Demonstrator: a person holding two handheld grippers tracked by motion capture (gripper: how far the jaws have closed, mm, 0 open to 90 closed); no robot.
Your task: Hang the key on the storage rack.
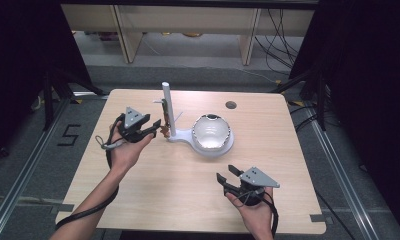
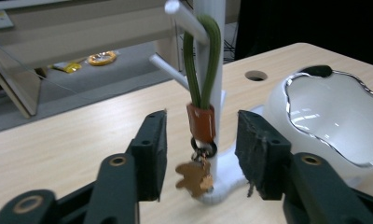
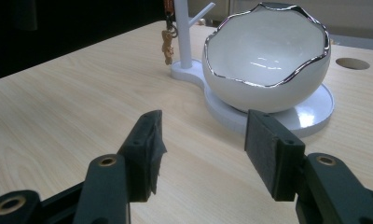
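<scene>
Work in hand: a keychain hangs on a peg of the white stand, and the left hand-held gripper sits right at it; by my reading the hanging step is done or being let go.
Left hand-held gripper: jaws spread, one on each side of the keychain, pads not touching it.
Keychain: straight ahead between the left jaws, close in; green cord loop over the peg, orange sleeve below it, then a ring and a small brown figure charm hanging free just above the stand's foot.
Why it hangs so: the loop bears on the upward-slanting peg, so the weight of the charm keeps it seated and upright against the post.
Right hand-held gripper: jaws spread, nothing between them; held low over the bench, well apart from the stand, probably waiting out of the way.
Bowl: ahead of the right jaws, just right of the left ones; a white eggshell-shaped dish with a jagged silver rim, on a round saucer joined to the stand's foot.
Bowl contents: nothing inside that I can see.
Why the bowl stays put: it shares one base with the post, so the piece stands steady without a second grip.
</scene>
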